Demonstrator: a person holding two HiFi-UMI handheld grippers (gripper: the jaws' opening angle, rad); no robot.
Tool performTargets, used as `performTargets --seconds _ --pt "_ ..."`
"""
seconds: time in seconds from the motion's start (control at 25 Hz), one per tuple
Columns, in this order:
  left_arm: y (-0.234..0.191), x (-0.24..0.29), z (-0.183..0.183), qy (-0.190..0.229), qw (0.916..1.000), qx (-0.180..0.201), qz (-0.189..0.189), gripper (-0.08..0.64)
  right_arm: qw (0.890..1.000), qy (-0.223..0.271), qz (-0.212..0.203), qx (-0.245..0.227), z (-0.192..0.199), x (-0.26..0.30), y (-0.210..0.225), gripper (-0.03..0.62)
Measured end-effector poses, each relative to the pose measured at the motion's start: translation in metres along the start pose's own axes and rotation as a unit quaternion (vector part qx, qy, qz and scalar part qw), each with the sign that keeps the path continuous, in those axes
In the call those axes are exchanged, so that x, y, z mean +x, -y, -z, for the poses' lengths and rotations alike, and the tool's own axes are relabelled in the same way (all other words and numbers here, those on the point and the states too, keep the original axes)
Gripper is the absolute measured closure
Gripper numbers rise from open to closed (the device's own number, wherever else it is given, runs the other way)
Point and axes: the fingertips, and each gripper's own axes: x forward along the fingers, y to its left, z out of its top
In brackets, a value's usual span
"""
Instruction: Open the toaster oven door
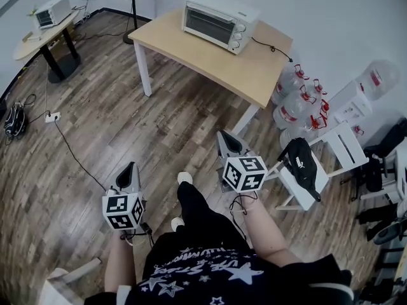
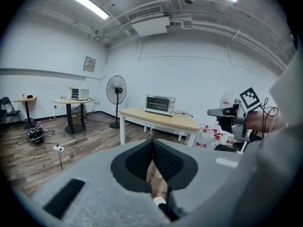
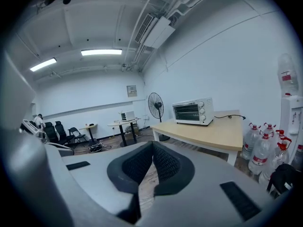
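Both your left gripper (image 1: 131, 168) and right gripper (image 1: 224, 136) have fingers pressed together, empty; the white boxy metal toaster oven (image 1: 218, 13) stands well ahead of them, its glass door (image 1: 207, 20) closed (nothing begun yet).

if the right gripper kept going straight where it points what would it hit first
Most likely the table, at its near edge; nothing shows in between, but depth is unclear.
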Motion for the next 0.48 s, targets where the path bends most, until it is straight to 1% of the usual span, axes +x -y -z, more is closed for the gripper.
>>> performTargets --seconds 0.04,0.08,0.12,0.16,0.36,0.48 --pt "-0.002 0.003 -0.001 0.000 1.0000 0.001 0.000 0.541 1.000 0.001 -0.004 0.004 -0.001 0.005 0.001 0.581" --pt "-0.004 0.008 -0.003 -0.001 1.0000 0.002 -0.001 0.541 1.000 0.001 -0.009 0.009 -0.001 0.011 0.001 0.505" --pt "-0.007 0.013 -0.004 -0.002 1.0000 0.002 -0.002 0.541 1.000 0.001 -0.013 0.015 -0.002 0.017 0.002 0.453" --pt "-0.010 0.019 -0.006 -0.002 1.0000 0.002 -0.003 0.541 1.000 0.001 -0.015 0.019 -0.003 0.024 0.004 0.444" --pt "-0.029 0.054 -0.019 -0.004 1.0000 0.004 -0.007 0.541 1.000 -0.004 -0.002 0.020 -0.010 0.069 0.022 0.349" --pt "-0.044 0.084 -0.032 -0.005 0.9999 0.006 -0.010 0.541 1.000 -0.005 0.003 0.026 -0.018 0.103 0.037 0.331"
